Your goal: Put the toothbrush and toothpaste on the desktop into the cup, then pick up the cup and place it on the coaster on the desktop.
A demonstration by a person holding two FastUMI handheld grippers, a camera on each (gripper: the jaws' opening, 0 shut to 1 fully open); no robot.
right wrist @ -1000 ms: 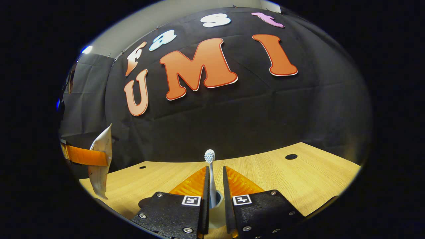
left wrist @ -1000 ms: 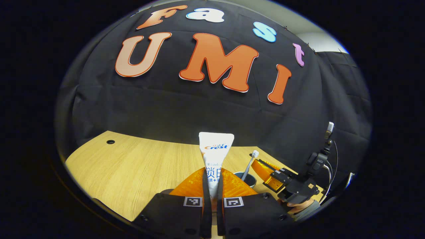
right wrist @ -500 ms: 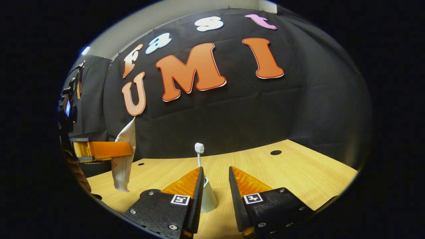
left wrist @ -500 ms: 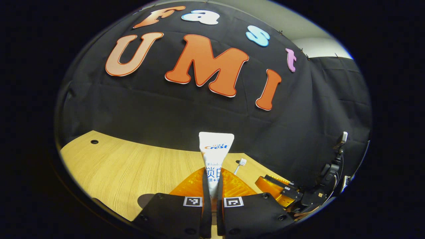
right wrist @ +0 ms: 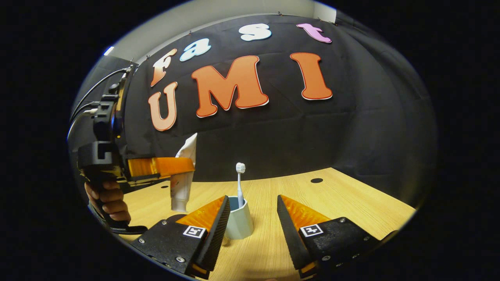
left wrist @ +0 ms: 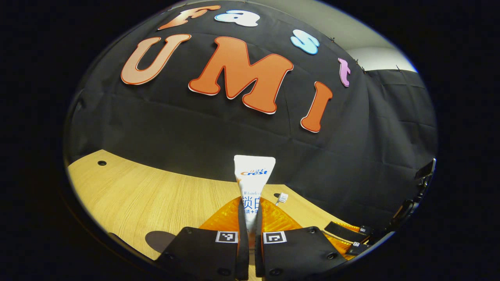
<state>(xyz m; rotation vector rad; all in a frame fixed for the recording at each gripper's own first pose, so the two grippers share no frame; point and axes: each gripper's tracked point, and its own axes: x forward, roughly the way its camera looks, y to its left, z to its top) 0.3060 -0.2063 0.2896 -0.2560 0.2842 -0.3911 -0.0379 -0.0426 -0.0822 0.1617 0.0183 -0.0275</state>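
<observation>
toothbrush [right wrist: 239,186] foot hidden inside cup [right wrist: 239,223]

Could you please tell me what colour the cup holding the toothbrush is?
The cup is pale grey-white, bluish inside; right gripper view.

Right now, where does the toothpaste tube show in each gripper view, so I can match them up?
Left gripper view: toothpaste tube stands upright at bottom centre, clamped by the left gripper.
Right gripper view: it hangs at left-centre, held above the desktop, left of the cup.
Shared landmark: the toothbrush in the cup.
</observation>
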